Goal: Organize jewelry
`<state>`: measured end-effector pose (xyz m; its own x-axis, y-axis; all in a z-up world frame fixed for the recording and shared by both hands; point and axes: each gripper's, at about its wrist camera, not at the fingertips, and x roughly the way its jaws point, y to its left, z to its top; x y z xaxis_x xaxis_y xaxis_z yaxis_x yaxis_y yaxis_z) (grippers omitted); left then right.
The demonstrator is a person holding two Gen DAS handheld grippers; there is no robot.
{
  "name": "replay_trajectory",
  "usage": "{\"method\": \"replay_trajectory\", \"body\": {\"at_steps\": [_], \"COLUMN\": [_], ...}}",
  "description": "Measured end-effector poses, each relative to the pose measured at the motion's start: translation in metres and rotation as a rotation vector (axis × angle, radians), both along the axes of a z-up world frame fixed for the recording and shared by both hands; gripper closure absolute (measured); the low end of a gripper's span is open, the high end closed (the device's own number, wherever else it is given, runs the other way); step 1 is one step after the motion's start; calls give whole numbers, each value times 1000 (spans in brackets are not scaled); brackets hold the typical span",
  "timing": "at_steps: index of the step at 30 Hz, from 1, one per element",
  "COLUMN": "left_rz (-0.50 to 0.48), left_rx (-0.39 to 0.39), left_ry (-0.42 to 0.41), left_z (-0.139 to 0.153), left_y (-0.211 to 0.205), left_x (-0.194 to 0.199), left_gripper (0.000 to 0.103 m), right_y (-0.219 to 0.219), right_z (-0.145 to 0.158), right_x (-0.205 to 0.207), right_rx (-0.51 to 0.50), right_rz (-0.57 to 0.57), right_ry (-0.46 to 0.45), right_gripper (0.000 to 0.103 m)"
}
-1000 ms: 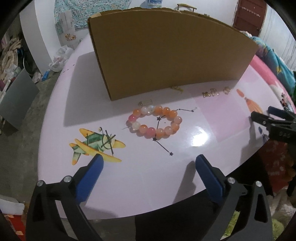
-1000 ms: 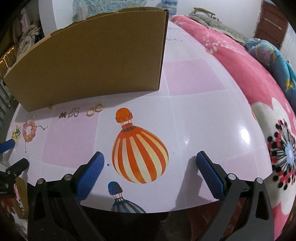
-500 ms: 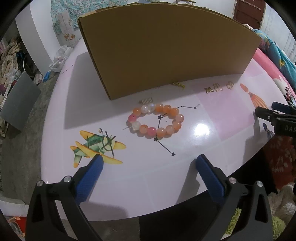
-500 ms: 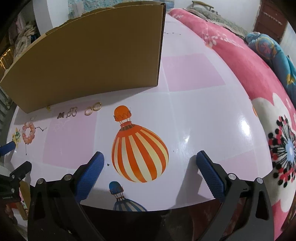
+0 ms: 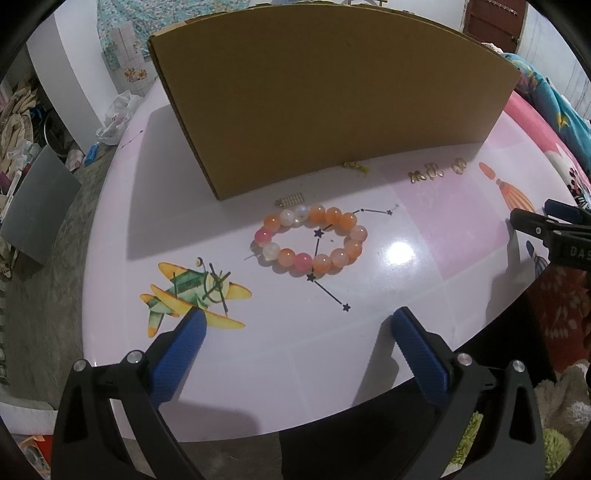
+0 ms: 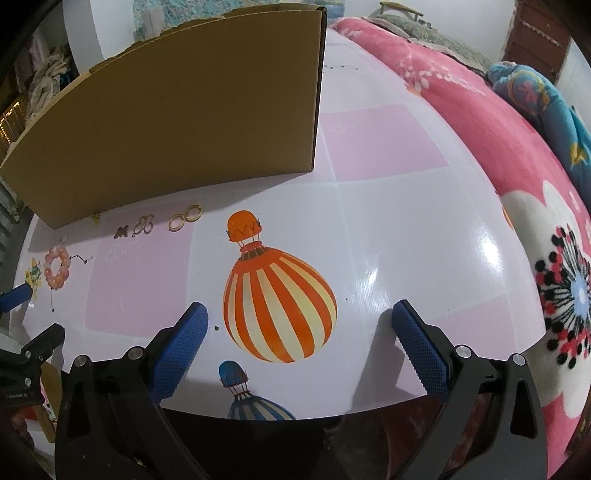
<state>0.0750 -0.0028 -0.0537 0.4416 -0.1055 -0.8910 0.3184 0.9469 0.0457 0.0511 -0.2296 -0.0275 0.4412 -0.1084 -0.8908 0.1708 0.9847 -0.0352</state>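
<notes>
i'm at the start: nothing picked yet. my left gripper hovers with jaws apart just short of the bracelet, which lies flat on the table before the box. next i'd lower and straddle the beads. right gripper, jaws apart, holds nothing; rings and charms lie well to its left.

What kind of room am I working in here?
Most likely a bedroom at home. A bed with a pink floral blanket lies beside the cartoon-printed table, a dark wooden door stands behind, and household clutter sits on the floor to the left.
</notes>
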Motion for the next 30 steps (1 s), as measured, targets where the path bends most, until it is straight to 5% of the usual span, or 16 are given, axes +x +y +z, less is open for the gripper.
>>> {"method": "replay_trajectory", "body": {"at_steps": [9,17,26,30], "left_rz": [-3,-77,-187,-191], "left_rx": [-22,-148,-154,-149], "left_ry": [-25,-195,-206,-162], "left_z": [5,40,43,34], "left_y": [7,6,-14,-17], "left_x": [-5,-19,-10,3], "left_gripper": [4,6,41,47], "right_y": [-8,-6,-12,-16], "right_z": [14,39,46,41], "right_x": [-12,-23,-26,-23], "right_rx": [67,125,193,223], "right_rz": [29,87,107,103], "right_ry": [-103,-208,-251,-229], "right_gripper": [8,8,23,28]}}
